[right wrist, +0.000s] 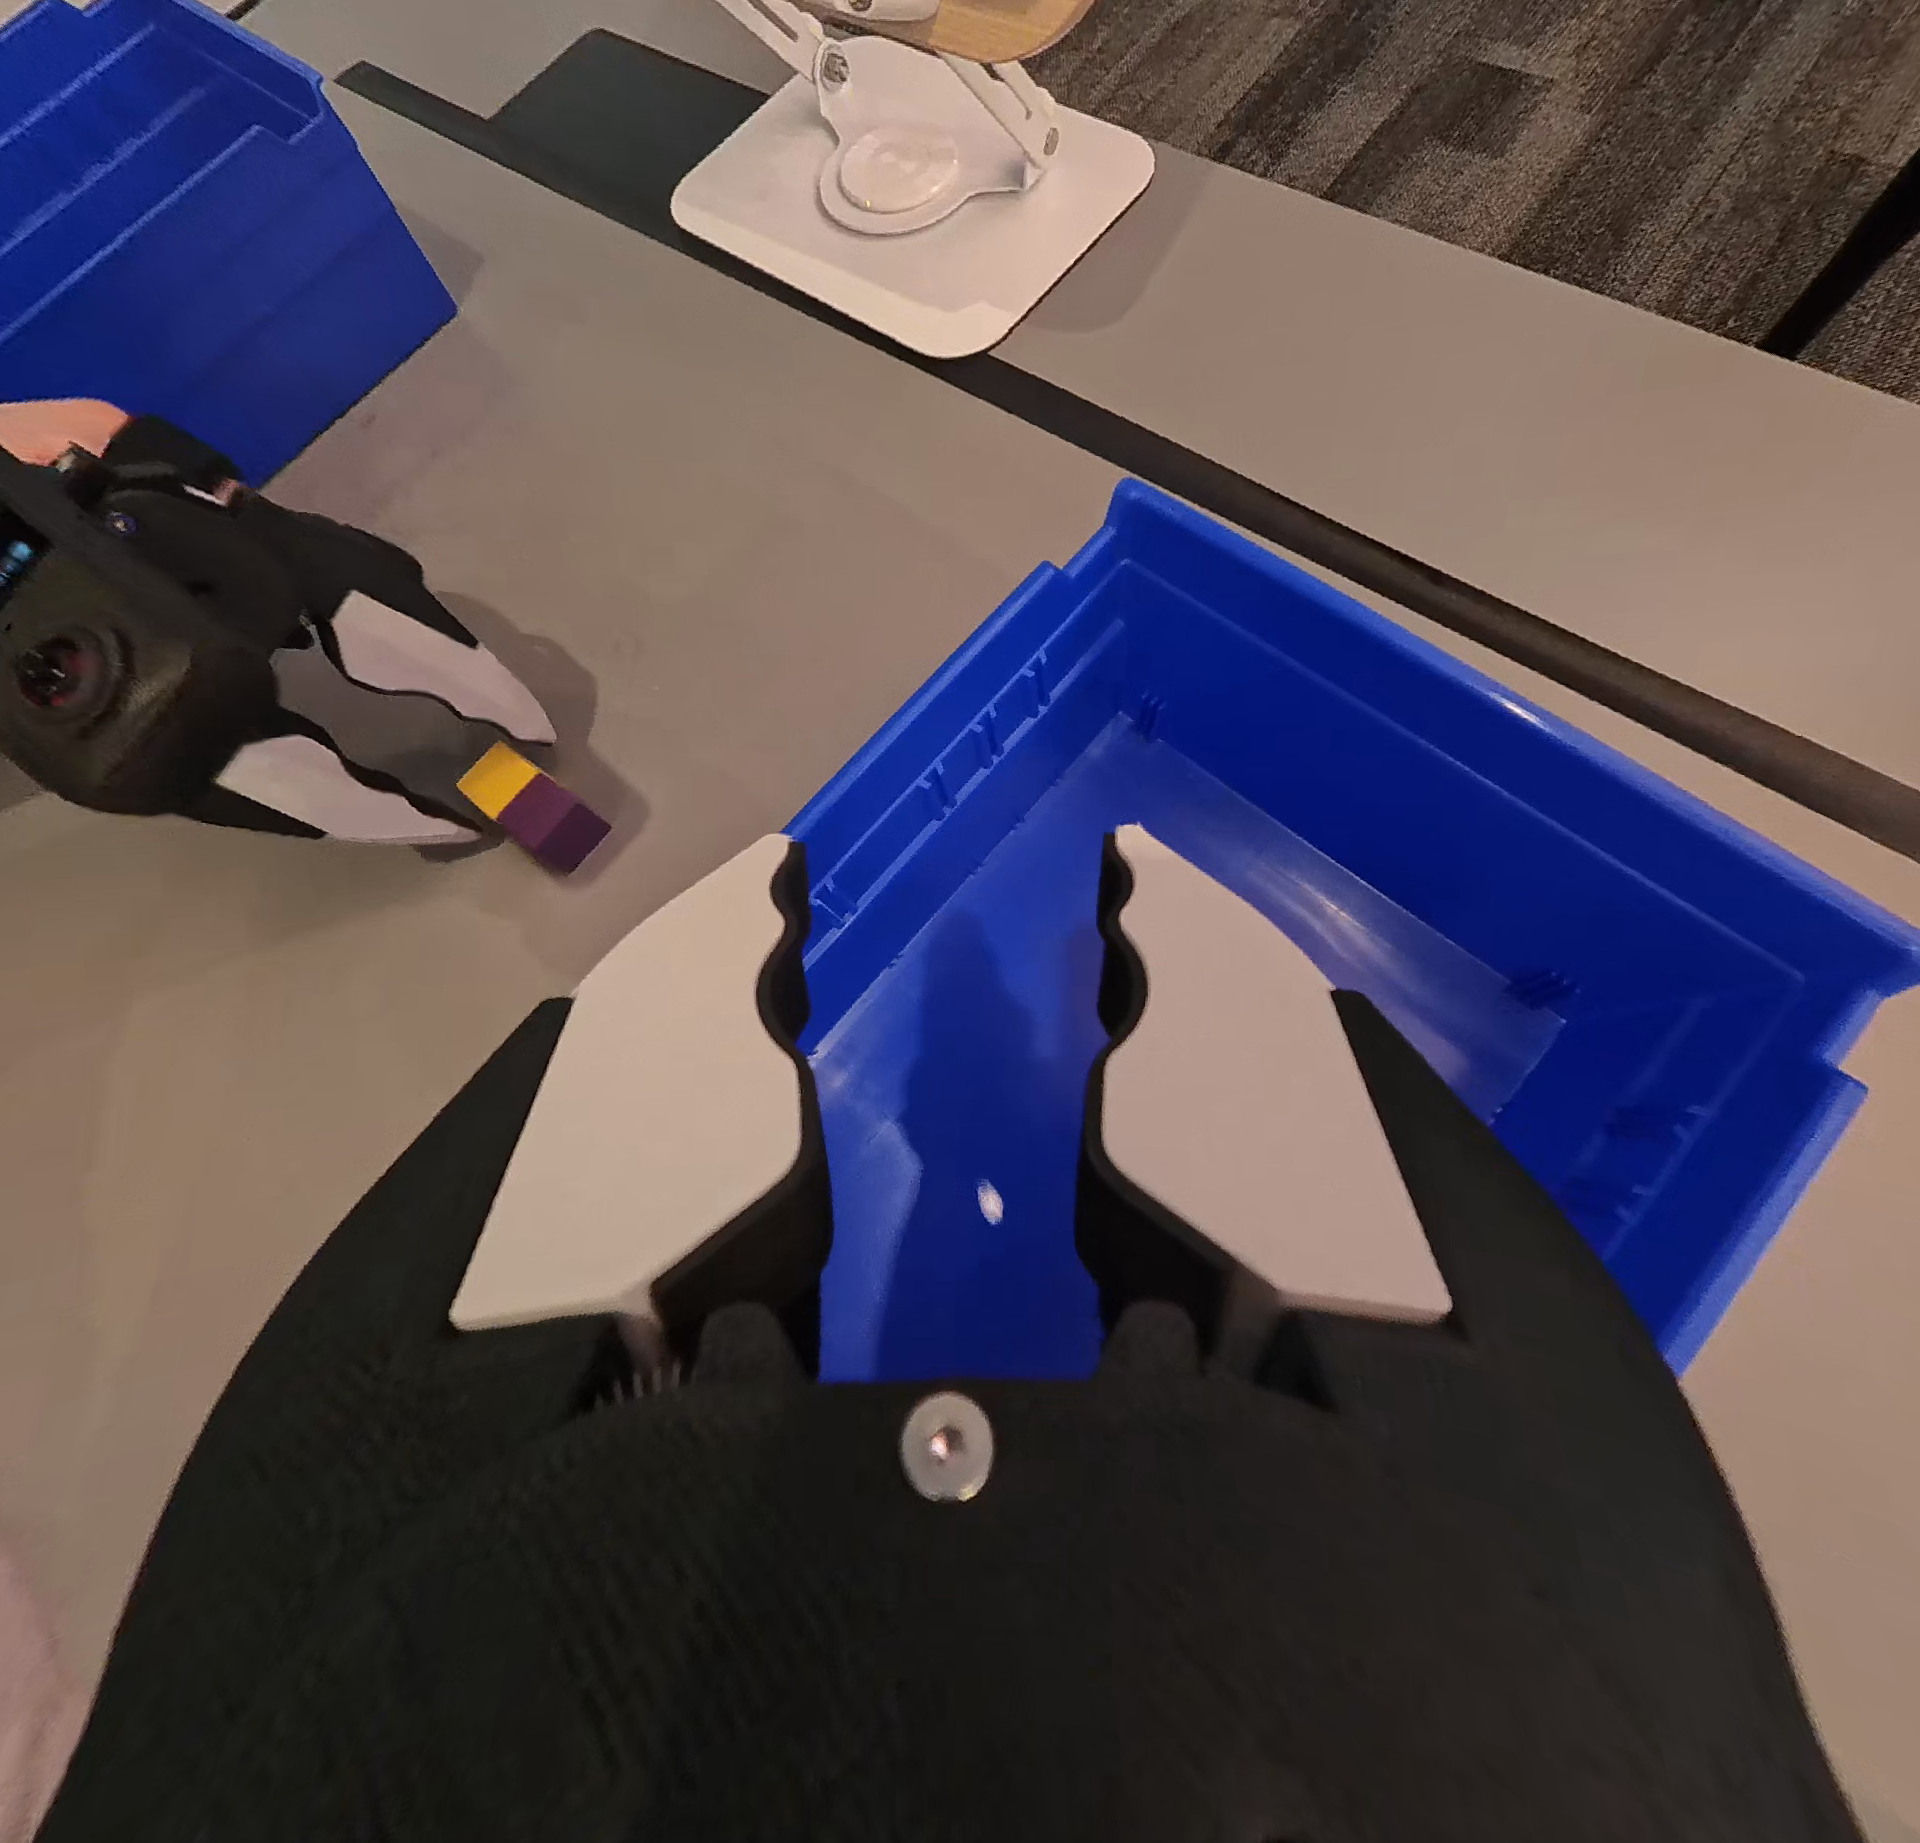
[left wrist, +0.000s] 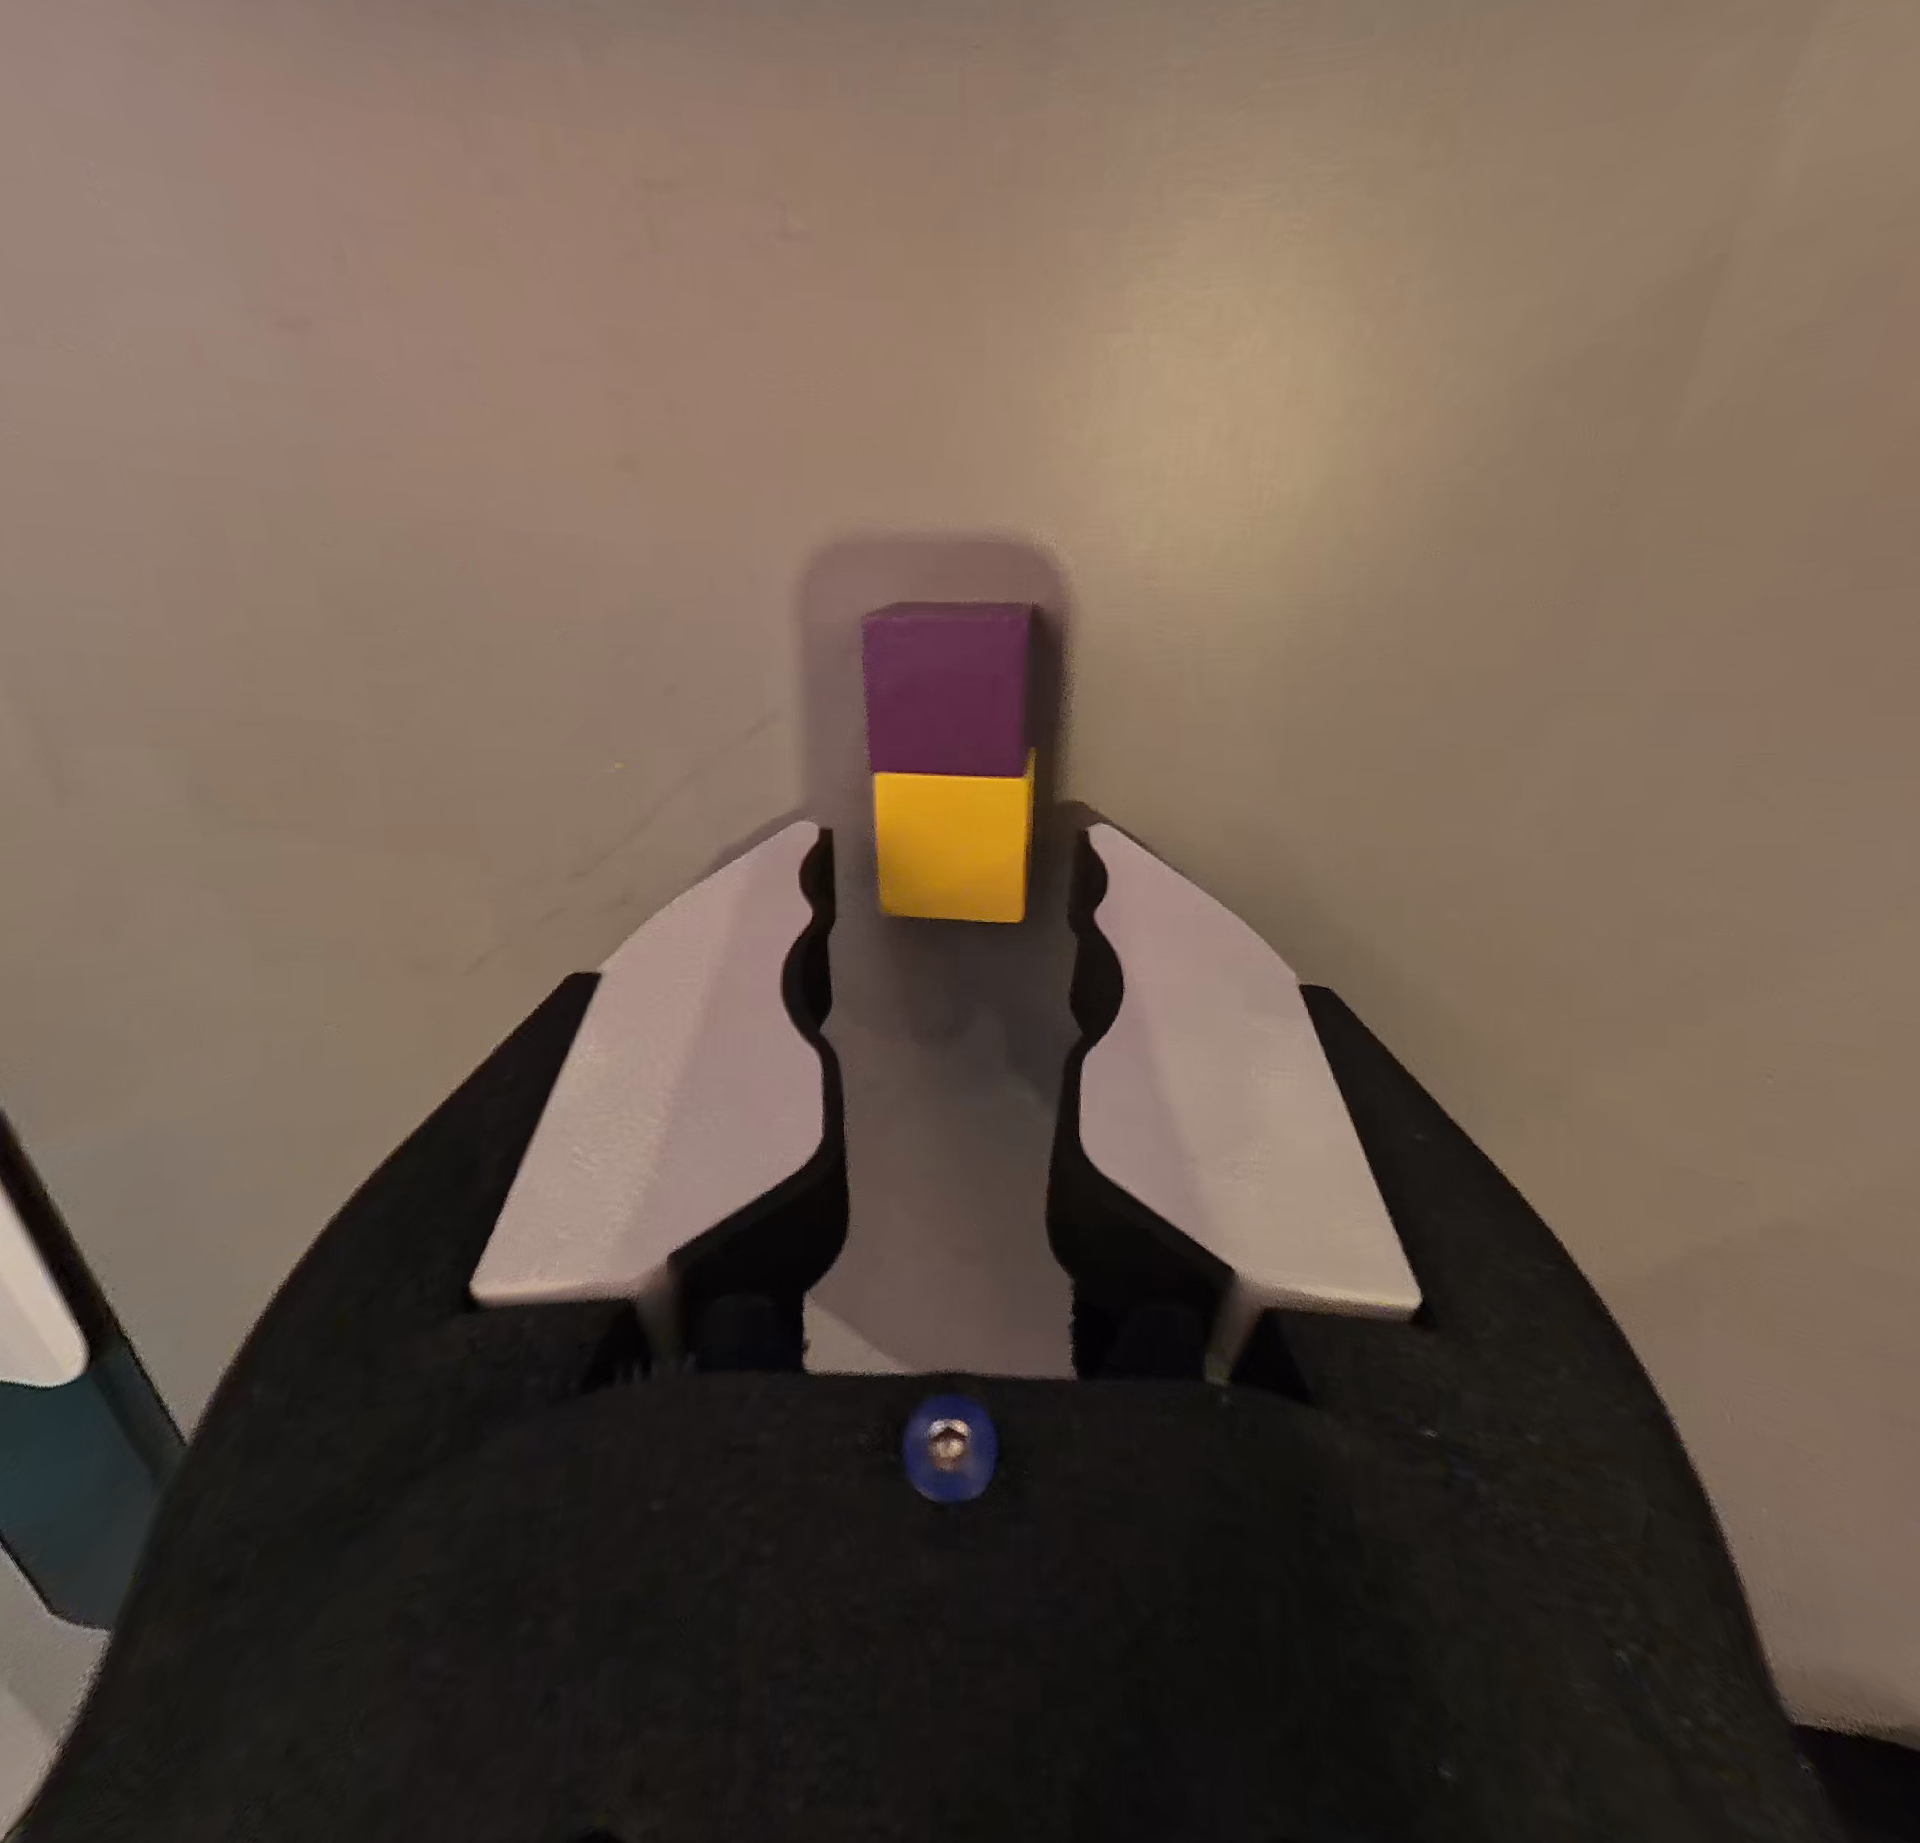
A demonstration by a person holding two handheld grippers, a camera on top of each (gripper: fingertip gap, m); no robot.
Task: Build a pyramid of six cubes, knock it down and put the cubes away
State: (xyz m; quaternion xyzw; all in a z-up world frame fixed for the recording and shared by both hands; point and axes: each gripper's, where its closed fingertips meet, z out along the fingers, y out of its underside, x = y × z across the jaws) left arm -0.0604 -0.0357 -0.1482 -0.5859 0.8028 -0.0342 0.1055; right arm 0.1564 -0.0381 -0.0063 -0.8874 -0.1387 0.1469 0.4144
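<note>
Right wrist view: white stand point(right wrist: 914, 204) behind blue bin point(right wrist: 1558, 817); second bin point(right wrist: 197, 235) far left.

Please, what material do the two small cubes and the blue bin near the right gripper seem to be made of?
The yellow cube and purple cube look like painted wood or matte plastic: flat colour, crisp edges, no gloss; I cannot tell which. The blue bin looks like glossy moulded plastic: soft highlights on its walls and small moulded ribs inside.

The left gripper point(left wrist: 954, 837) hangs with jaws apart around the yellow cube point(left wrist: 951, 846), which touches the purple cube point(left wrist: 943, 690) on the grey worktop point(left wrist: 416, 443).
</note>
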